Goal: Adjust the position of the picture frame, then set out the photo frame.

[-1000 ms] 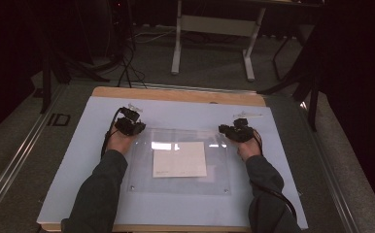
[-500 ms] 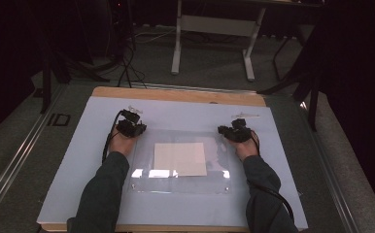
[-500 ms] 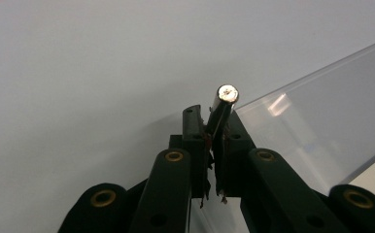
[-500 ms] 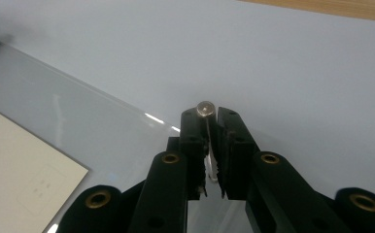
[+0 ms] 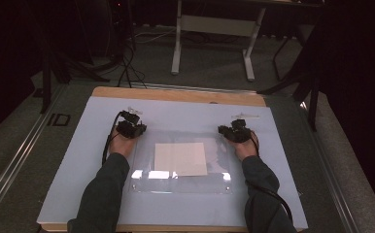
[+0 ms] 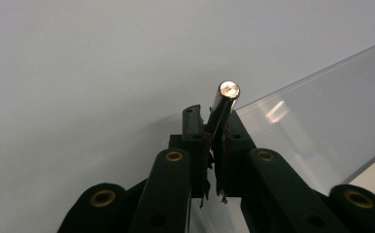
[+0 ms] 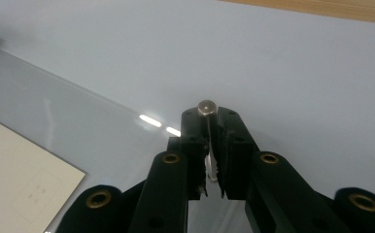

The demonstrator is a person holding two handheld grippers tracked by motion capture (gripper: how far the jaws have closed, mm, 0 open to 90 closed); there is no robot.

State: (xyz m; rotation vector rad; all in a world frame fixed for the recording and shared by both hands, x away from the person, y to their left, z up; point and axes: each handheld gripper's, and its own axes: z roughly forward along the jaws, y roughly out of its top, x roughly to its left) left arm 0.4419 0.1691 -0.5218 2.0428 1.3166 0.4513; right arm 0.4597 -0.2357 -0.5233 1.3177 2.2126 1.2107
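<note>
At twelve o'clock on the table [image 5: 69, 145], your left gripper [image 6: 213, 127] and right gripper [image 7: 208, 125] each stayed clamped on a metal pin [image 6: 227, 97]. The clear panel [image 5: 180, 179] had slid toward you, so the paper sheet [image 5: 180, 158] was nearly covered.

Pale blue mat [image 5: 292, 194] on wooden table [image 5: 176, 93]; white-legged desk frame [image 5: 213, 29], perhaps cables [image 5: 127, 58], behind.

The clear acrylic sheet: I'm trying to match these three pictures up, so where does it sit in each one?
High view: the clear acrylic sheet lies mid-table between both hands, over the white paper.
Left gripper view: it fills the right side, its corner at the tongs.
Right gripper view: it crosses the left and centre, its edge running to the tongs.
Shared landmark: the white paper under the sheet, at the frame edge in both gripper views.
</note>
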